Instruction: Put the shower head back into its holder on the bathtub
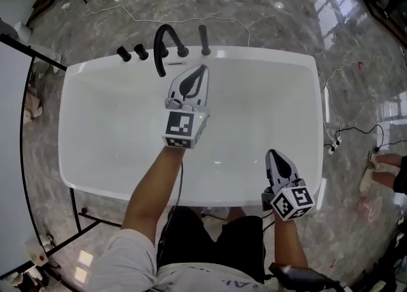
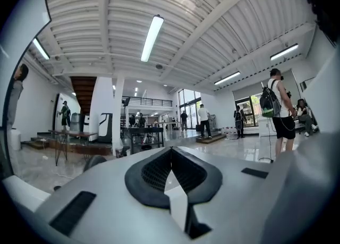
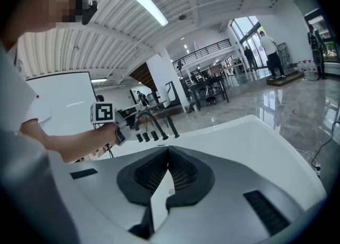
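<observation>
Jaws on left gripper and right gripper are clenched, empty, above the tub. Shower head stands in its holder at the tub's far rim. Job looks done; just back away.

Glossy white bathtub on a grey marbled floor with pale veining. Its curved faucet, knobs and slim shower head are black. The left gripper and right gripper are light grey with black ribbed jaws and black-and-white square markers. The person's shorts are black.
</observation>
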`<state>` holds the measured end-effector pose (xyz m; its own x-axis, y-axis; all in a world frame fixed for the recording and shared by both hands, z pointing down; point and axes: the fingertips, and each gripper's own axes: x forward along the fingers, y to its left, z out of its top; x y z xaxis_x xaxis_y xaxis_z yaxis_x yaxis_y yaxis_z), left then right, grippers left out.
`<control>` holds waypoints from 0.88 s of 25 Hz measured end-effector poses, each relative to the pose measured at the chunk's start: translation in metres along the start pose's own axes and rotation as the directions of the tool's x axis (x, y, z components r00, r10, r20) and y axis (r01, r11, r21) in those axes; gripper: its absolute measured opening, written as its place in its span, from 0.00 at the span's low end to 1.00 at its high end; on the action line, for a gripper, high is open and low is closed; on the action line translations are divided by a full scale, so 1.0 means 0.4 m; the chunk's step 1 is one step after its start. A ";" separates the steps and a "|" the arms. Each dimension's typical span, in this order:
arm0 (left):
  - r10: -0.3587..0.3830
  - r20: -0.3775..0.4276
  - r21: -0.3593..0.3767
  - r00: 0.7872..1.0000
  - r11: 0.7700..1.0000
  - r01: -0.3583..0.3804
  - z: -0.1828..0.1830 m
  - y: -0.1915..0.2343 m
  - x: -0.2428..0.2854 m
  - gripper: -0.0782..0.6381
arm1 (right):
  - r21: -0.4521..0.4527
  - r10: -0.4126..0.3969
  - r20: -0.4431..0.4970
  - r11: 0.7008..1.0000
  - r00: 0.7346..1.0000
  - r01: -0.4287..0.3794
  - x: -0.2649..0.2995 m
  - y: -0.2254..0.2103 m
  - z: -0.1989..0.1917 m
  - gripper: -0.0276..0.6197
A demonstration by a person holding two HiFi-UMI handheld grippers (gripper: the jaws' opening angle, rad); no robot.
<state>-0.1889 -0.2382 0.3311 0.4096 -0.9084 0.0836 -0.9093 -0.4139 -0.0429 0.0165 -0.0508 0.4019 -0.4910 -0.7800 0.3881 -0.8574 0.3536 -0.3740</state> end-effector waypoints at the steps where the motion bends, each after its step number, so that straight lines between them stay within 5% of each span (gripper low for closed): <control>1: 0.002 -0.001 0.000 1.000 1.000 -0.002 0.023 0.011 -0.043 0.13 | -0.002 -0.004 0.014 1.000 1.000 0.005 -0.014 0.026 0.019 0.06; 12: -0.027 0.009 -0.022 1.000 0.999 0.028 0.282 0.108 -0.498 0.13 | -0.191 0.087 0.121 0.980 0.989 -0.063 -0.139 0.384 0.207 0.06; 18: 0.022 0.000 -0.118 1.000 0.993 -0.022 0.315 0.092 -0.664 0.13 | -0.223 0.121 0.082 0.970 0.989 -0.100 -0.157 0.444 0.218 0.06; 22: 0.043 -0.021 -0.100 0.999 0.994 -0.045 0.358 0.029 -0.730 0.13 | -0.254 0.181 0.093 0.955 0.979 -0.153 -0.215 0.460 0.258 0.06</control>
<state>-0.3085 0.0137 0.1635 0.3681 -0.9241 0.1027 -0.9297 -0.3643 0.0536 -0.0830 0.0279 0.2127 -0.6218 -0.7475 0.2337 -0.7831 0.5880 -0.2026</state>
